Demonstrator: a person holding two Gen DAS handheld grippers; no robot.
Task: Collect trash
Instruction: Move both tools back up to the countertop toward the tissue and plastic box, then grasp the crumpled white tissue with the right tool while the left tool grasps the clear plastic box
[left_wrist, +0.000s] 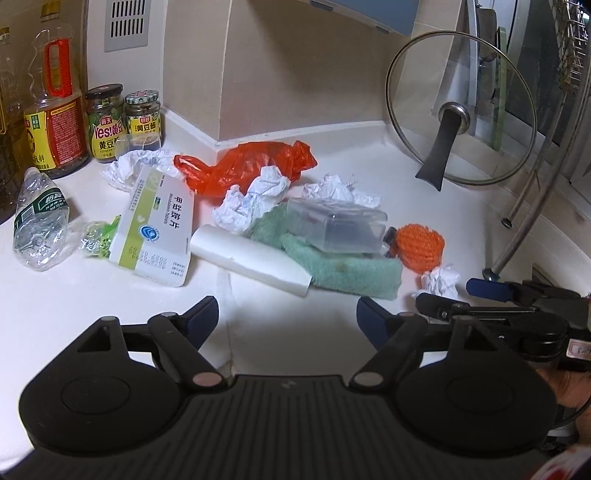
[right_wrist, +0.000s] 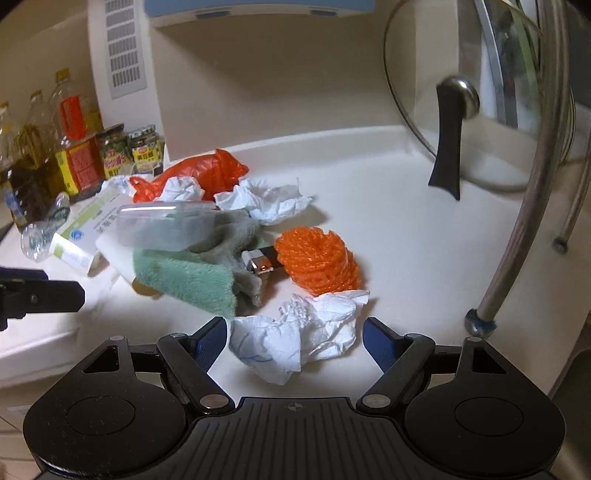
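A crumpled white tissue (right_wrist: 295, 343) lies on the white counter (right_wrist: 406, 258) between the fingers of my right gripper (right_wrist: 295, 334), which is open; its pads stand just clear of the paper. The left gripper (left_wrist: 288, 314) is open over bare counter, nothing between its fingers. Ahead of it lie a medicine box (left_wrist: 155, 229), a crushed clear bottle (left_wrist: 37, 221), a green wrapper (left_wrist: 98, 236), a red plastic bag (left_wrist: 251, 166) and more crumpled tissues (left_wrist: 255, 199). A clear plastic box (left_wrist: 332, 225) rests on a green cloth (left_wrist: 343, 266).
An orange scourer (right_wrist: 317, 258) and a lighter (right_wrist: 260, 260) lie beside the cloth, a white roll (left_wrist: 251, 258) in front. Sauce jars (left_wrist: 105, 122) and oil bottles (left_wrist: 55, 103) line the back left. A glass lid (left_wrist: 458, 110) leans at the back right, with a steel rack leg (right_wrist: 517, 236).
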